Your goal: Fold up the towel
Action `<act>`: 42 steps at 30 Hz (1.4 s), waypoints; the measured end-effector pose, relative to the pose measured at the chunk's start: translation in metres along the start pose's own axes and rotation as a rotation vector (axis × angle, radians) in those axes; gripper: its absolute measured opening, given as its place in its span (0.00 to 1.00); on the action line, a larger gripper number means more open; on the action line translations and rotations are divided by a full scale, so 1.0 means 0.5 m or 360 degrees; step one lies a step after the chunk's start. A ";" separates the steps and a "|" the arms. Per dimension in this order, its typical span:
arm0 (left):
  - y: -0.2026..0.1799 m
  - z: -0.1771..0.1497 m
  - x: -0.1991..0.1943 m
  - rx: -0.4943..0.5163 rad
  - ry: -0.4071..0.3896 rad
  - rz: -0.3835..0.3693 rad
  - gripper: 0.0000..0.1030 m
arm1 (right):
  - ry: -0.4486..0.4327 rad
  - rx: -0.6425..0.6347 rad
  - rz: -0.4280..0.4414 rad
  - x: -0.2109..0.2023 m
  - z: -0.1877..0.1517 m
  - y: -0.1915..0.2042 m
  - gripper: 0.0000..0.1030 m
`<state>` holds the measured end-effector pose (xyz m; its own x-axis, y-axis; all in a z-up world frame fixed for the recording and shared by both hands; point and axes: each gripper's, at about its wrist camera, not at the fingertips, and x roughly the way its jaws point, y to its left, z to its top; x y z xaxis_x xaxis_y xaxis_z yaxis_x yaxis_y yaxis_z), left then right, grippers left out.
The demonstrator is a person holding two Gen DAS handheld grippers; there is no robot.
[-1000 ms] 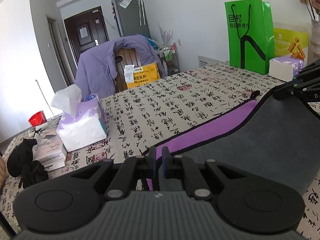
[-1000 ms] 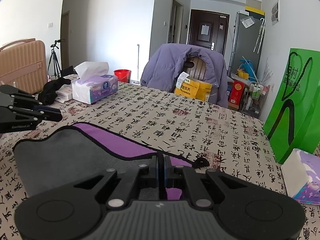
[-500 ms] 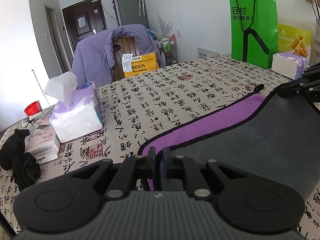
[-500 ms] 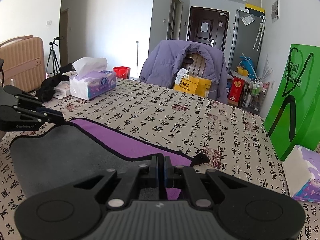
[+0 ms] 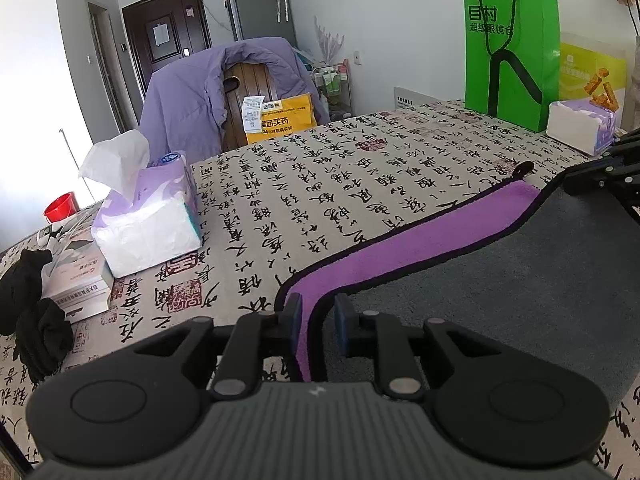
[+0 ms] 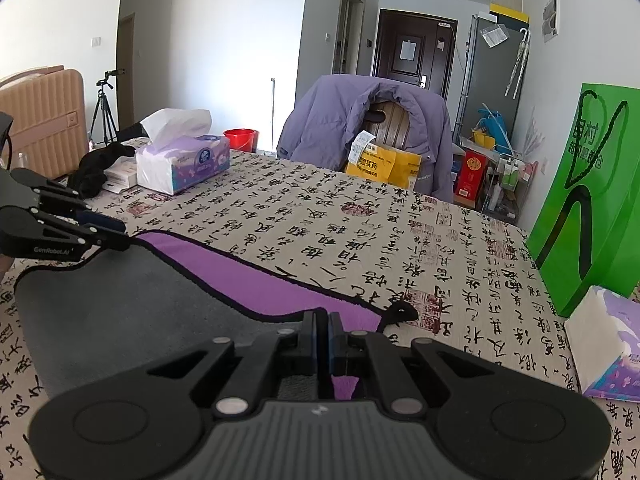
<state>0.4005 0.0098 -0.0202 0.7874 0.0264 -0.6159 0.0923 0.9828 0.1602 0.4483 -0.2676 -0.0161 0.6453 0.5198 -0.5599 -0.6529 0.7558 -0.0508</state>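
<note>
Calligraphy tablecloth point(image 5: 320, 184) under towel point(image 5: 500, 280) — left hand-held gripper point(image 5: 316, 318) parted, right hand-held gripper point(image 6: 323, 334) pinching it

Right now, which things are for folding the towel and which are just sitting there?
For the job: towel, gray with a purple side; left tool, open around its corner; right tool, shut on its other corner.

Just lying about: tissue box, green bag, black cloth, second tissue pack.

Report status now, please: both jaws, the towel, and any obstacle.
Left gripper open around towel corner. Right gripper shut on towel edge. Grey half folded over purple. Tissue box stands apart.
</note>
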 end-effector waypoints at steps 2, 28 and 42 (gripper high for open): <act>0.001 0.000 -0.001 -0.0002 -0.0004 0.0001 0.18 | 0.0004 0.0001 -0.0003 0.001 0.000 -0.001 0.05; -0.001 0.010 -0.039 -0.0041 -0.0108 -0.0010 1.00 | 0.0094 0.0123 -0.0064 0.014 0.002 -0.021 1.00; 0.002 0.013 -0.072 -0.0086 -0.0138 -0.0011 1.00 | 0.0077 0.0122 -0.0048 -0.003 0.008 -0.013 1.00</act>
<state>0.3763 0.0085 0.0069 0.8370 0.0060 -0.5471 0.0668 0.9913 0.1131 0.4531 -0.2718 -0.0115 0.6432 0.4778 -0.5983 -0.5997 0.8002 -0.0058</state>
